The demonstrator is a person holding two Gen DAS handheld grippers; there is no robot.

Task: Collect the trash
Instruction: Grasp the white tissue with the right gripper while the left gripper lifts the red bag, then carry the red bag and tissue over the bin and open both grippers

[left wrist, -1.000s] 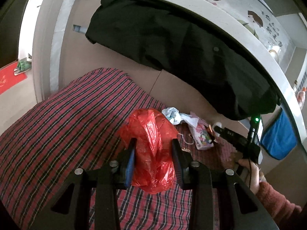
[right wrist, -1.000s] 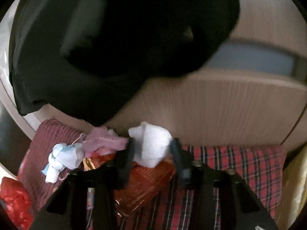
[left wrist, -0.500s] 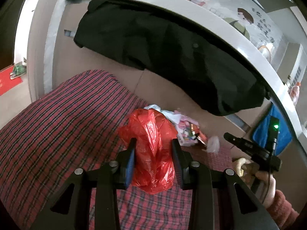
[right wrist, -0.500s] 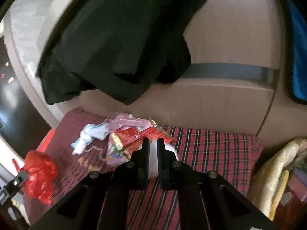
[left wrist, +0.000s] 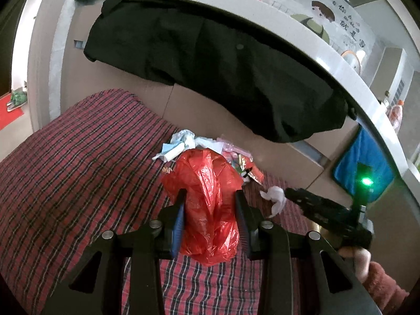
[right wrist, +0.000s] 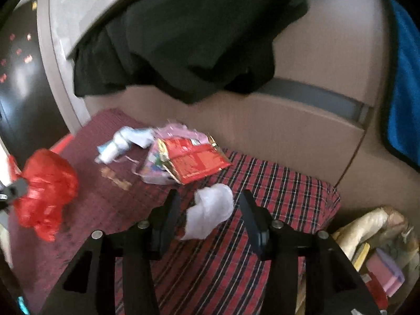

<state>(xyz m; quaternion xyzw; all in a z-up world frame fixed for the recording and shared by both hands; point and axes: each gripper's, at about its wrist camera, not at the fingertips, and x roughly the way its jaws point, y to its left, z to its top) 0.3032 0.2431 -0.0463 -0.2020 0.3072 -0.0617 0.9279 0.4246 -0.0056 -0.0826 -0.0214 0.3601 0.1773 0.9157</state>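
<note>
step: bagging trash | left claw (left wrist: 210, 204) grips red bag (left wrist: 207, 204) | right claw (right wrist: 207, 207) just opened, white tissue (right wrist: 210, 214) loose between jaws, above bed (right wrist: 275, 183) | next: re-grip tissue, carry to bag

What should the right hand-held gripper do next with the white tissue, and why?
Probably close again on the white tissue. The right hand-held gripper has just opened, its jaws stand wide with the tissue loose between them, and the red bag in the left hand-held gripper is off to its side, not below.
</note>
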